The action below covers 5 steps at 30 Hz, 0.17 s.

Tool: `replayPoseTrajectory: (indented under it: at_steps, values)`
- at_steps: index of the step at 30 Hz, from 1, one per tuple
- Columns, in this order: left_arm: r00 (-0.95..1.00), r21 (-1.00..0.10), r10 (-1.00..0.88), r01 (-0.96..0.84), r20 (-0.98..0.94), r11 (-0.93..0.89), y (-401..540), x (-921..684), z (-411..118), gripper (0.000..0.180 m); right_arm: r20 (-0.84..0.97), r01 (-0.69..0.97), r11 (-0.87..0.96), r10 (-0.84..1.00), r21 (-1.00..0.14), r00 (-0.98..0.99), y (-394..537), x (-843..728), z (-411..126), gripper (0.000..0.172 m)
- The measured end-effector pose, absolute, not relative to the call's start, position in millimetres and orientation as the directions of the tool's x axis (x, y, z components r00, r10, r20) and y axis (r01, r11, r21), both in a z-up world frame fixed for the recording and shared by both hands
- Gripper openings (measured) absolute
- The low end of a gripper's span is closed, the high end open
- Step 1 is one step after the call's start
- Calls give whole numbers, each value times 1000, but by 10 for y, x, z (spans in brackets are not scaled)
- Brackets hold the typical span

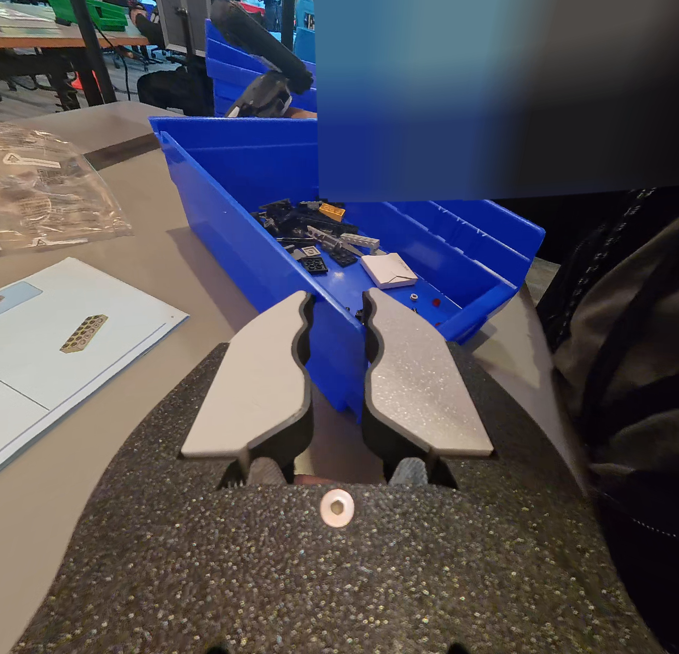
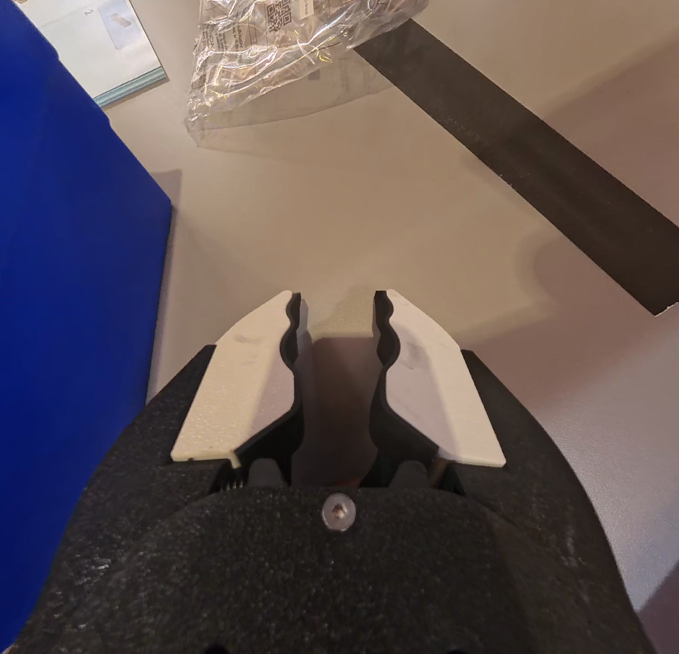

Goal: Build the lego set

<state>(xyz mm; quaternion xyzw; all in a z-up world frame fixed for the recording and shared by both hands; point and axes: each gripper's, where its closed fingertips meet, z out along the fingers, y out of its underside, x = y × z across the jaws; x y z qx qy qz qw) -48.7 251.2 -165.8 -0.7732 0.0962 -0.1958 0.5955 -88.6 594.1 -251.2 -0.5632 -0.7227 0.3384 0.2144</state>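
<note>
1. My left wrist view looks into the blue bin [image 1: 235, 254] on the grey table [image 1: 154, 217]. On its floor lie black and grey building bricks [image 1: 316, 236] heaped at the far end, an orange brick [image 1: 331, 211] beyond them, a small white box [image 1: 388, 270] nearer, and a few tiny red and white bits [image 1: 436, 302] at the near right.
2. That view alone also shows a second blue bin [image 1: 235, 67] behind the first with a dark handheld tool [image 1: 257, 48] propped in it, and a person's dark sleeve [image 1: 606, 342] at the right edge.
3. My right wrist view shows none of the bin's contents (only its outer blue wall [image 2: 73, 232] filling the left side), but it gives bare table [image 2: 330, 214] ahead, and a black strip [image 2: 532, 181] running across the far right.
4. Both views catch the crumpled clear plastic bag [image 1: 47, 192] [image 2: 294, 34] and the pale instruction booklet [image 1: 73, 342] [image 2: 121, 37], far left in each.
5. My left gripper [image 1: 338, 302] straddles the bin's near left wall: one finger [image 1: 279, 342] outside, the other inside, jaws partly parted around the wall. Whether the pads actually press on it, I cannot tell.
6. My right gripper [image 2: 338, 298] is released, its jaws standing apart over the table just right of the bin, with only tabletop between the pads.
</note>
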Motion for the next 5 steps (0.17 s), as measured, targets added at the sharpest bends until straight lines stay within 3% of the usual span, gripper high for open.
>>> replayPoseTrajectory:
  at_steps: [5]
  values:
    - [906, -961, -376, 100, 195, -258, 2521, -501, -1642, 30, -81, 671, 136, 956, -729, -282, 5929, -883, -2515, 40]
